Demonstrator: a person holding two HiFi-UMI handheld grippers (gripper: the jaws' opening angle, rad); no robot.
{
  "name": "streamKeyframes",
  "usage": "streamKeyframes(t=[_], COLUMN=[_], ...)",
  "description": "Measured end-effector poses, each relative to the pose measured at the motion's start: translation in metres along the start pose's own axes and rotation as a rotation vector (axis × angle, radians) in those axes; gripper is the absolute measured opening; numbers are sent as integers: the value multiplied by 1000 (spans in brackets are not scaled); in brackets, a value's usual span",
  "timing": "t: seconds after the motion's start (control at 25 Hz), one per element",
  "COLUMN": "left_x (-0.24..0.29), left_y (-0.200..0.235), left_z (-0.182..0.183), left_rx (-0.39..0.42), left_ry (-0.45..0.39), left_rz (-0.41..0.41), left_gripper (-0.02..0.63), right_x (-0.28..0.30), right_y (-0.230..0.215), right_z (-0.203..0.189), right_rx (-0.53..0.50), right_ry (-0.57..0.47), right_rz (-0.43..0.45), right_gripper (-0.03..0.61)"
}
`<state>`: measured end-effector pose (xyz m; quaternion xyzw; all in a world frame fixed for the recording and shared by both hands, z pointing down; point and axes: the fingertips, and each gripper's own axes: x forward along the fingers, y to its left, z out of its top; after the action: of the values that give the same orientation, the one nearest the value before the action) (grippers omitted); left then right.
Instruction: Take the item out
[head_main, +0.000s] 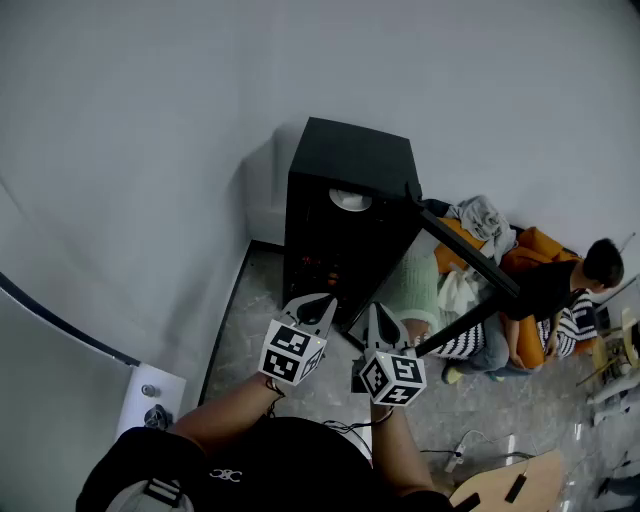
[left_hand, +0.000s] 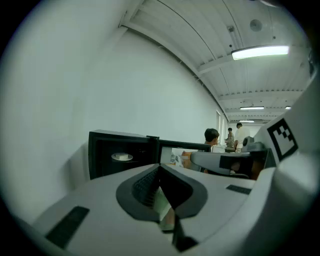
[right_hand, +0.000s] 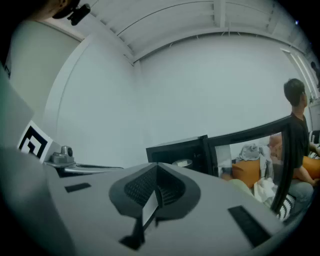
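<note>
**A:** What fills most of the scene?

**B:** A plain pale wall (head_main: 150, 150), with a speckled floor (head_main: 250, 330) running along its foot. A tall black cabinet (head_main: 350, 160) stands against the wall, and its glass door (head_main: 470, 265) is swung wide open to the right.

**A:** Anyone else about?

**B:** A person (head_main: 560, 290) sits low on the floor beyond the door, beside an orange cushion (head_main: 535, 245) and some loose cloth.

**A:** And the grippers?

**B:** Both are held out side by side, roughly level, pointing at the open cabinet but well short of it. The left gripper (head_main: 318, 305) has its jaws pressed together with nothing between them. The right gripper (head_main: 380, 315) is the same, with its tips meeting and nothing caught in them.

**A:** Where is the thing to take out?

**B:** The white item (head_main: 350, 200) lies on a round dish (left_hand: 121, 156) on the upper level inside the cabinet. It is just behind the open front, and neither gripper touches it.
</note>
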<state>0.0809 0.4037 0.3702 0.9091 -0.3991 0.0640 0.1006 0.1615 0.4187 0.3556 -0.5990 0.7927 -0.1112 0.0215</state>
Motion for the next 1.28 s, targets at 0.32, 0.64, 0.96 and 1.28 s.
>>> streamKeyframes(t=[0.32,0.64,0.96,1.28], left_x=[2,3,-3,-13], left_y=[16,29,58,84], left_z=[5,2,5,-9], left_rx=[10,2,3,-10], left_ry=[-18,-19,-25,3], left_rz=[27,37,8,-46], left_gripper=[6,6,7,6], right_x=[14,25,46,56], right_y=[10,8,29,48], right_z=[3,-4,-11,-21], right_rx=[-5,-7,-17,-16], right_ry=[-44,-26,-28,-34], right_rz=[37,7,-24,-91], right_gripper=[6,6,6,6])
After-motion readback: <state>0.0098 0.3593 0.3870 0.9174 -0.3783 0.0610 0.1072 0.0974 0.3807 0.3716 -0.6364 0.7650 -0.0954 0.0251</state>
